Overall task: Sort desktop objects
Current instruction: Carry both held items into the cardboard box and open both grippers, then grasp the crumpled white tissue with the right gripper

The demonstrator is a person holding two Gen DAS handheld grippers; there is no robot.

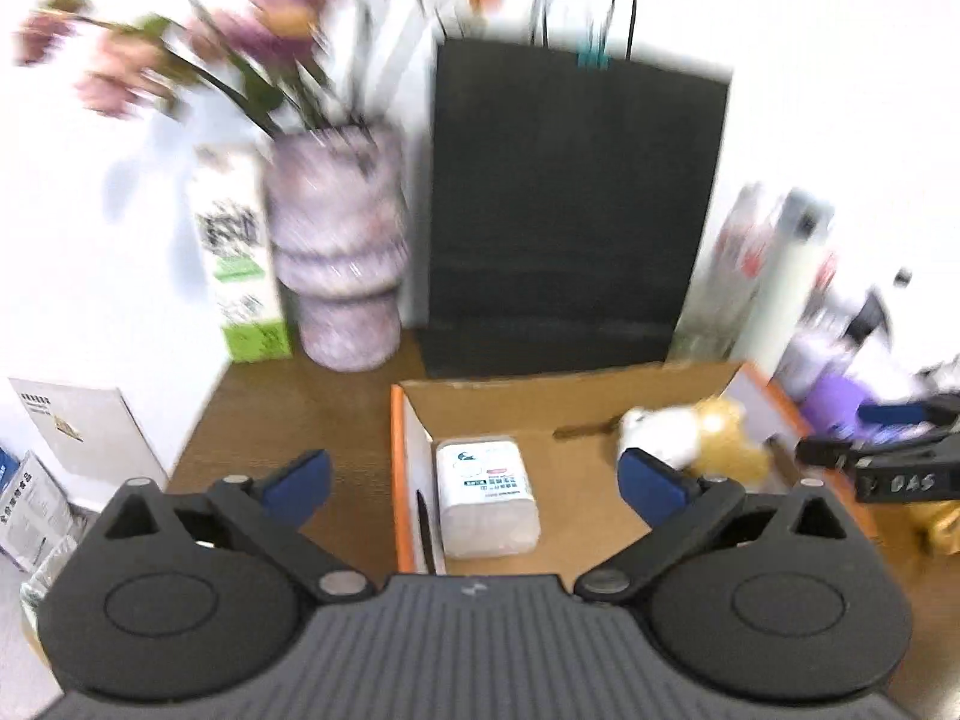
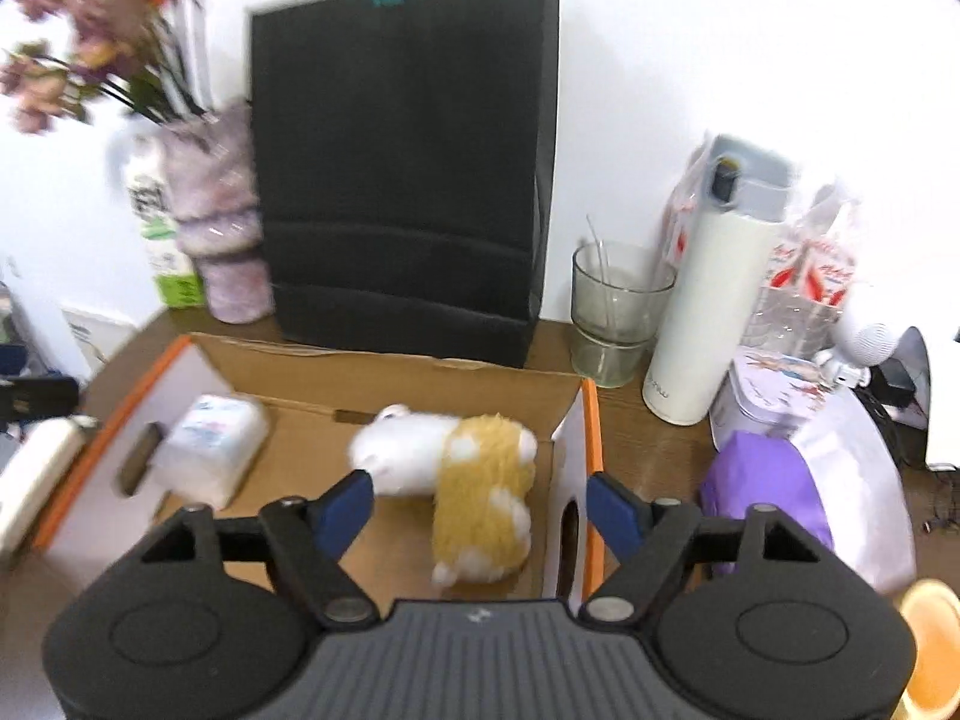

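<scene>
Left gripper [image 1: 474, 480]: matte black body, ribbed grey centre plate with a small pale mark, two round black housings with embossed circles, triangular cut-outs on the black linkage arms, silver pivot screws, blue pads [image 1: 651, 483] on the fingers. Right gripper [image 2: 480, 507]: same build; a pale handwritten marking shows on its side in the left wrist view.

Bright, motion-blurred, washed-out walls, fisheye-warped edges

Brown desk [image 2: 624, 420]. Cardboard box [image 2: 420, 384] tan inside, orange-edged, white flaps. Plush toy [image 2: 474, 474] white and yellow-brown, white spots. Tissue pack [image 1: 486, 495] white. Paper bag [image 2: 402, 180] black, teal clip. Vase [image 1: 342, 252] mottled mauve, pink flowers [image 1: 180, 42]. Carton [image 1: 240, 258] white and green. Flask [image 2: 702, 306] white. Gripper pads [image 2: 342, 507] blue.
</scene>
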